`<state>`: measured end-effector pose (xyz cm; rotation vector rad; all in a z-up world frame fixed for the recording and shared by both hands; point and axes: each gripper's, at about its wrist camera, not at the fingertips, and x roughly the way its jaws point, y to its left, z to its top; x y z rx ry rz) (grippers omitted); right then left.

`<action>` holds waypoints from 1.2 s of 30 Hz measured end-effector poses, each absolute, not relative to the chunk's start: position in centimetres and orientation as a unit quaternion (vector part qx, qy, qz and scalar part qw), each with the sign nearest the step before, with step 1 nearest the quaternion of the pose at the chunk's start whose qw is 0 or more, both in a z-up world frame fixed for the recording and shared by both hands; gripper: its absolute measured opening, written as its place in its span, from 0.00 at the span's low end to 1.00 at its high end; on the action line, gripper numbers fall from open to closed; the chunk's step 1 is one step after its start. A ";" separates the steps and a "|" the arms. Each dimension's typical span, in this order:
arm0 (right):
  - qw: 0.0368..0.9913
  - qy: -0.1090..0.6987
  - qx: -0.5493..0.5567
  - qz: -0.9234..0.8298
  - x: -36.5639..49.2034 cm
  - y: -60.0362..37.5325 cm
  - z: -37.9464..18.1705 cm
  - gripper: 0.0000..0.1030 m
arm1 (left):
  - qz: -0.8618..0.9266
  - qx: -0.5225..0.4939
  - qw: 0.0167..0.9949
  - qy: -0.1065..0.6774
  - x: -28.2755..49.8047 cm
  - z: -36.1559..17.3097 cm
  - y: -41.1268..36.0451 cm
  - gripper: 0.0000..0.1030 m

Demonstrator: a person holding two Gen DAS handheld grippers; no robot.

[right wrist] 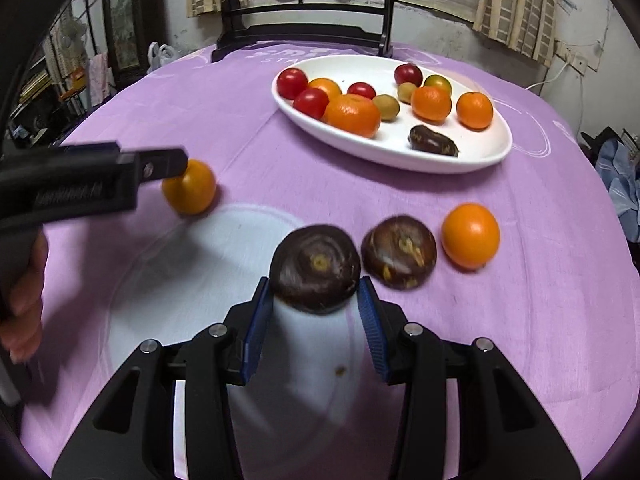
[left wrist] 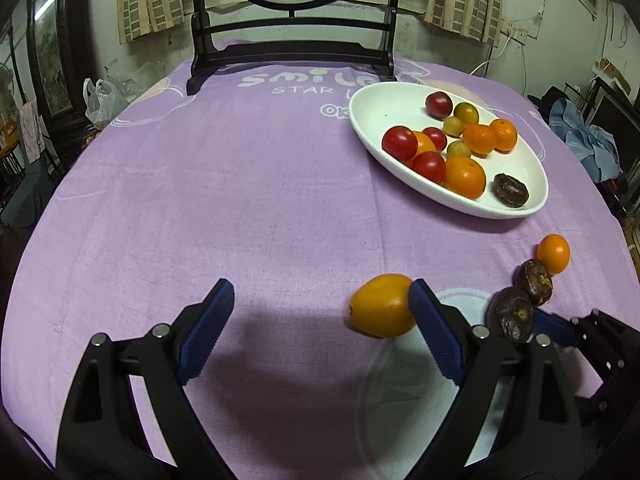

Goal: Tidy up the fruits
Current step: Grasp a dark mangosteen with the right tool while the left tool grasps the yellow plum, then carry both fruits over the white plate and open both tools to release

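My left gripper (left wrist: pixel 320 286) stands open and wide above the purple cloth. A yellow-orange fruit (left wrist: pixel 380 306) lies on the cloth just beyond its right fingertip, not gripped. In the right wrist view that fruit (right wrist: pixel 190 192) sits beside the left gripper's finger (right wrist: pixel 160 166). My right gripper (right wrist: pixel 314 280) is shut on a dark brown round fruit (right wrist: pixel 316 268) over a clear glass plate (right wrist: pixel 180 300). A second dark brown fruit (right wrist: pixel 399 252) and an orange (right wrist: pixel 471 236) lie on the cloth to its right. A white oval plate (right wrist: pixel 400 156) farther back holds several red, orange and greenish fruits and one dark one.
A dark wooden screen stand (left wrist: pixel 292 56) rises at the table's far edge. A plastic bag (left wrist: pixel 102 100) sits off the far left, and blue clothing (left wrist: pixel 588 136) lies off the right. A hand (right wrist: pixel 20 300) shows at the left edge. Bare purple cloth (left wrist: pixel 220 180) spreads left of the white plate.
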<state>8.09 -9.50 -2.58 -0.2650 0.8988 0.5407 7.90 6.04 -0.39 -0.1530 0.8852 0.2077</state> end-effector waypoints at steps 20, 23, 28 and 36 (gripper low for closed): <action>0.860 0.410 -0.051 0.299 7.2 -14.3 0.0 0.42 | 0.051 -0.063 0.905 0.418 7.8 -0.7 3.5 0.89; 0.859 0.410 -0.051 0.301 7.0 -14.5 0.0 0.42 | 0.052 -0.056 0.902 0.425 8.2 -1.5 3.2 0.87; 0.857 0.408 -0.058 0.309 6.8 -14.1 0.0 0.42 | 0.034 -0.067 0.888 0.453 9.1 -2.7 3.0 0.42; 0.866 0.393 -0.029 0.307 6.9 -15.4 1.1 0.42 | 0.033 -0.054 0.895 0.441 8.1 -0.6 1.8 0.42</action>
